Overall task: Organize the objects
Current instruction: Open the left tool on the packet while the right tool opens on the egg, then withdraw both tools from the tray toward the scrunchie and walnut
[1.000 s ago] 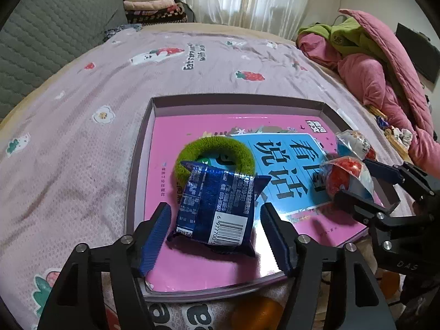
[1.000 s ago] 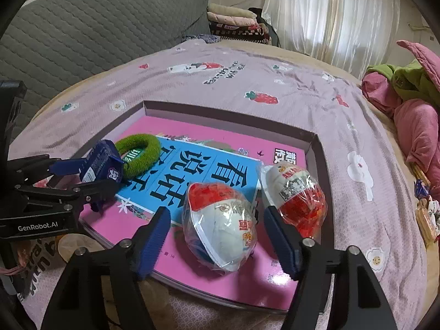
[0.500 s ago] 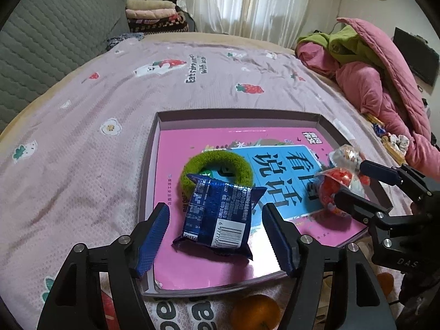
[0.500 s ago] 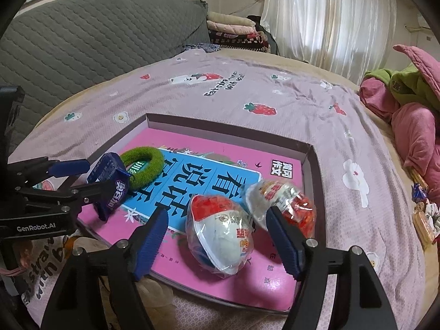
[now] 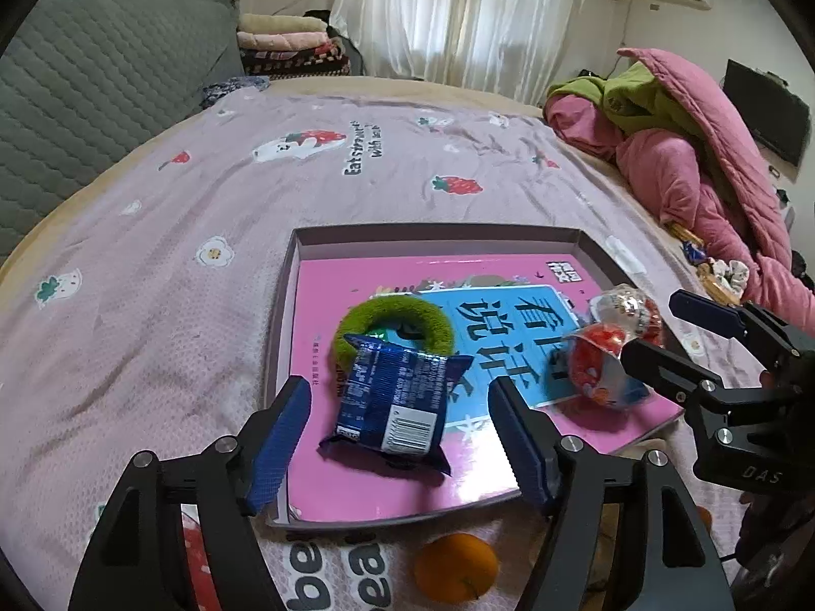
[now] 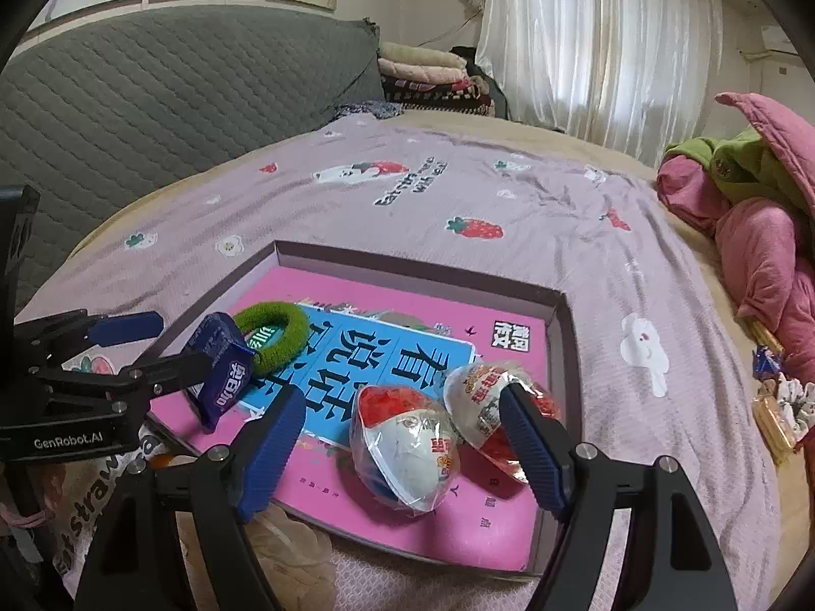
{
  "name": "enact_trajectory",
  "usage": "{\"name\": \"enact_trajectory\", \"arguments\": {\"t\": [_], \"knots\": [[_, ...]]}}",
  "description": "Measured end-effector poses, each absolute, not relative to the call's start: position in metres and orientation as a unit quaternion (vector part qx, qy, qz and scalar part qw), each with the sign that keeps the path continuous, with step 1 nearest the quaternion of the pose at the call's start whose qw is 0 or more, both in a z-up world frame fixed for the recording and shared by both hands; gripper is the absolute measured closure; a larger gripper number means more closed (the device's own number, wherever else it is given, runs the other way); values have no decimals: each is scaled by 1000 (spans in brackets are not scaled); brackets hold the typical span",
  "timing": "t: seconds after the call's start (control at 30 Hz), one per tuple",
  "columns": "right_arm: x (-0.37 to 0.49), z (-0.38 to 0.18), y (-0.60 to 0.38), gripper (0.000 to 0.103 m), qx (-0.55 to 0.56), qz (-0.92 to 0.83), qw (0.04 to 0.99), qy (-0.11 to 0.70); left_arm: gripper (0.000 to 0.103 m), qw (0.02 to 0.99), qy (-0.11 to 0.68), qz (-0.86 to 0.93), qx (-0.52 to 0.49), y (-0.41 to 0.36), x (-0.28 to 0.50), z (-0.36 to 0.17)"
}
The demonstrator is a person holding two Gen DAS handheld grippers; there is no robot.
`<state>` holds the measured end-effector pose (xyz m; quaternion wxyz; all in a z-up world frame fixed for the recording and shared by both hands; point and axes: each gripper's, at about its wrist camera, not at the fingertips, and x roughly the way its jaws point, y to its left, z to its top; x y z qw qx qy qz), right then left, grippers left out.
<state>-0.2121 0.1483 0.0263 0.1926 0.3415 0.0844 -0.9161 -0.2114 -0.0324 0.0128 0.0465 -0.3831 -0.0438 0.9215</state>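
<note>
Both grippers, left [image 5: 400, 438] and right [image 6: 402, 440], are hanging with jaws released over the tray [image 5: 438, 234] on the bed [image 5: 153, 254], curtains [image 5: 458, 15] glowing far back.

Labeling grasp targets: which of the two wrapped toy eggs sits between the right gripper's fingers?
The nearer egg, lying white side up between the open right gripper fingers. The other egg lies behind it, partly hidden by a finger.

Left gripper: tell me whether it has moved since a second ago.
Yes. The left gripper has pulled back and up from the tray; its open jaws no longer flank the blue snack packet.
</note>
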Motion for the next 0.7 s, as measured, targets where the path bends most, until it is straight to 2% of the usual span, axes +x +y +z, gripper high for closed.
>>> {"name": "enact_trajectory", "arguments": {"t": [0.7], "knots": [[-139, 64, 176, 20, 263, -946, 177, 67, 28, 71, -40, 942, -326, -5, -145, 47]]}}
